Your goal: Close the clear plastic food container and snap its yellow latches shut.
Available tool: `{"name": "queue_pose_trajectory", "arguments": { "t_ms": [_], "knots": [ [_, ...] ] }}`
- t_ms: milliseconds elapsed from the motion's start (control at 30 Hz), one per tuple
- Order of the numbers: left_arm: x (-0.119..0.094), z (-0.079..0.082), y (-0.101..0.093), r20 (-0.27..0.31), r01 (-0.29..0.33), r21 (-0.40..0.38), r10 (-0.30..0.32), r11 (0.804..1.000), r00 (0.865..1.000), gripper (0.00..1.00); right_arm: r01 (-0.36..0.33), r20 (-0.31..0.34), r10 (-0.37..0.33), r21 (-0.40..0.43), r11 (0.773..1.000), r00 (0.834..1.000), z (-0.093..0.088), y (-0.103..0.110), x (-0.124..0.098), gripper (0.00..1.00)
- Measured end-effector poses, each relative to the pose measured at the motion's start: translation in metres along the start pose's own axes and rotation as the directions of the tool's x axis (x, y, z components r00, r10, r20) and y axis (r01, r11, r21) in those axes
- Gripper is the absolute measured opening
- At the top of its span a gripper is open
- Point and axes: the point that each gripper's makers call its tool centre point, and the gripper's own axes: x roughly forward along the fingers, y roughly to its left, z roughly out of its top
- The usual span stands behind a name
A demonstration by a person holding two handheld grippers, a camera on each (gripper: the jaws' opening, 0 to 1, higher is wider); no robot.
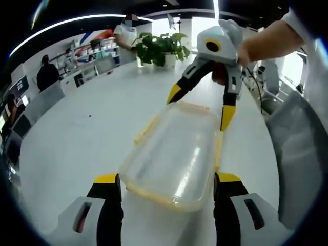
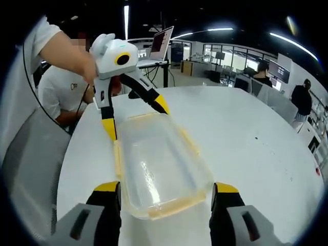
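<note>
Lid sits on the clear food container (image 1: 174, 154) on the white counter (image 1: 77, 138); yellow latches (image 1: 145, 129) look unsnapped, so latching remains. Left gripper (image 1: 166, 182) and right gripper (image 2: 166, 187) both open, jaws straddling opposite ends. Potted plant (image 1: 161, 48) and laptop (image 2: 160, 43) well apart, nothing blocking.

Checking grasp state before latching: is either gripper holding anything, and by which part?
Nothing looks held. The left gripper and right gripper are open, each straddling one end of the food container on the table; contact cannot be told.
</note>
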Motion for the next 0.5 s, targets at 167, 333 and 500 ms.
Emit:
{"name": "queue_pose_trajectory", "arguments": {
  "t_ms": [167,333,500],
  "knots": [
    [0.0,0.0,0.001,-0.007,0.003,-0.006,-0.003,1.0,1.0,0.71,0.012,-0.006,-0.012,0.003,1.0,1.0,0.001,0.0,0.001,0.71],
    [-0.001,-0.001,0.002,-0.011,-0.005,-0.034,0.005,0.999,1.0,0.76,0.018,0.006,-0.018,0.007,1.0,1.0,0.006,0.0,0.0,0.75],
    [-0.01,-0.004,0.004,-0.006,-0.011,-0.065,0.011,0.998,1.0,0.82,0.015,0.009,-0.015,0.028,1.0,1.0,0.004,0.001,-0.006,0.76]
  ]
}}
